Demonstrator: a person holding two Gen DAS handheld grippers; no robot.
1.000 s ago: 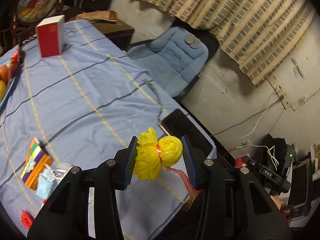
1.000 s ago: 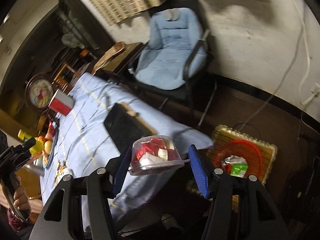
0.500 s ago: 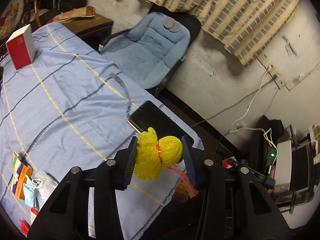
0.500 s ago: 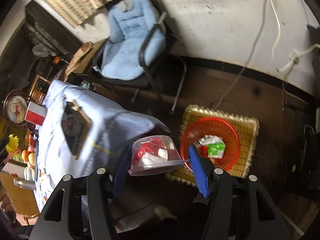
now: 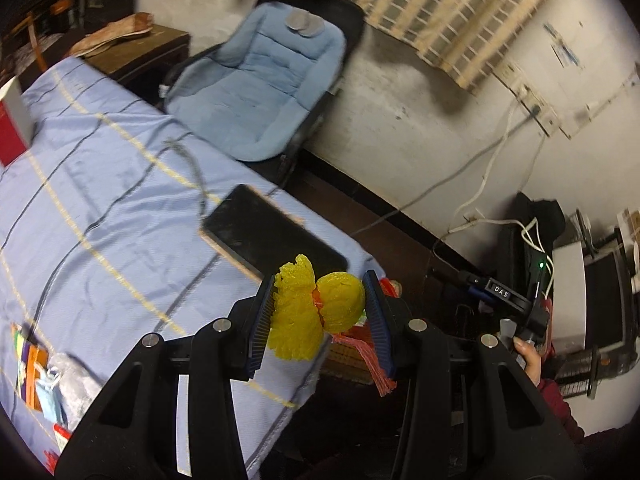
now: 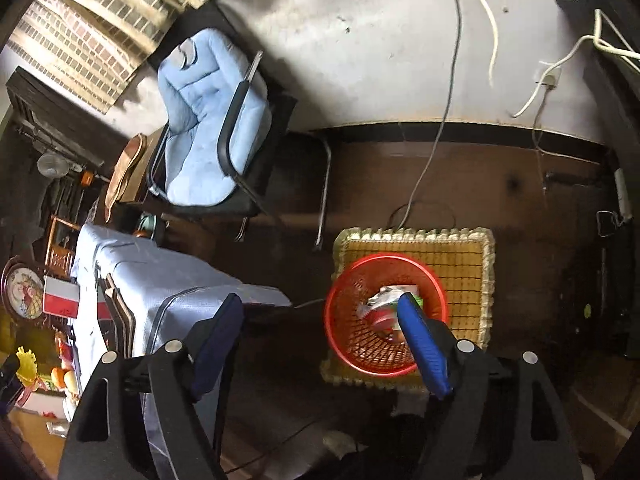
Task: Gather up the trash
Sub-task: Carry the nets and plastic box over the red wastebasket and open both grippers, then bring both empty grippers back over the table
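Observation:
My left gripper (image 5: 318,322) is shut on a yellow foam fruit net (image 5: 312,312) with a red mesh strip (image 5: 366,360) hanging from it, held over the table's near corner. My right gripper (image 6: 316,340) is open and empty, held above the floor beside a red mesh trash basket (image 6: 360,344). The basket stands on a yellow woven mat (image 6: 460,264) and holds a clear container with red and white scraps (image 6: 386,308), partly hidden by my right fingertip (image 6: 420,344).
A table with a blue cloth (image 5: 100,184) carries a black tablet (image 5: 272,236), a red and white box (image 5: 12,120) and small wrappers (image 5: 40,372). A blue padded chair (image 5: 272,76) stands by the wall. Cables (image 6: 440,120) run down the wall to the floor.
My right gripper opened and let go of the clear container, which now lies in the red basket. My left gripper carried the yellow net towards the table's corner.

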